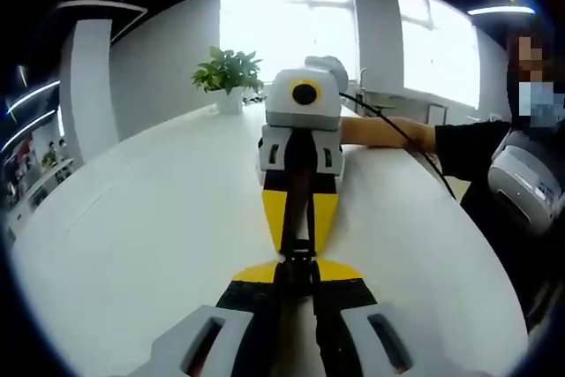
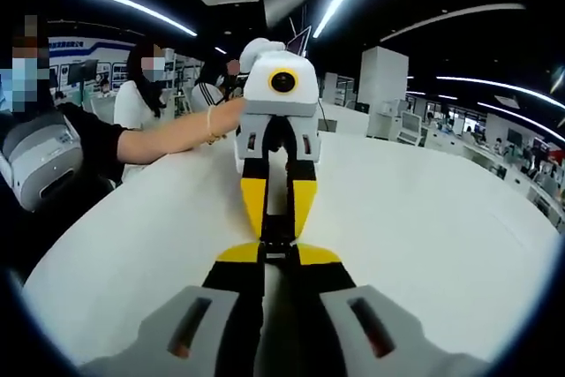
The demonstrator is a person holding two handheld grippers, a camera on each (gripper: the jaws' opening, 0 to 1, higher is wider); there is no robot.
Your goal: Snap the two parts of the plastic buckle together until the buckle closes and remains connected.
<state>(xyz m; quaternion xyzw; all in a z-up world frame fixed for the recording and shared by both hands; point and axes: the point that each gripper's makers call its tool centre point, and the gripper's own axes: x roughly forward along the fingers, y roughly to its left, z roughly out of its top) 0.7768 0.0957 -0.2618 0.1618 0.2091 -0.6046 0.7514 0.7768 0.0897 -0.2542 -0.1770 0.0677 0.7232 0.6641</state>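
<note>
Two handheld grippers meet nose to nose above a white table [image 1: 132,245], the left gripper [image 1: 298,287] and right gripper [image 2: 277,273] each pressed together on one end of a small black plastic buckle [image 1: 297,258] suspended between them. From the right gripper view the buckle [image 2: 275,237] sits at the tips of the yellow-and-black jaws; whether its halves are latched cannot be told. Stiff, light and smooth, the part likely needs a firm pinch on each body, clear of the prongs, and a straight push. Open tabletop spreads on every side. A potted plant [image 1: 228,72] stands well apart near the far edge, and a person's forearm [image 2: 172,137] rests on the table beside the work.
</note>
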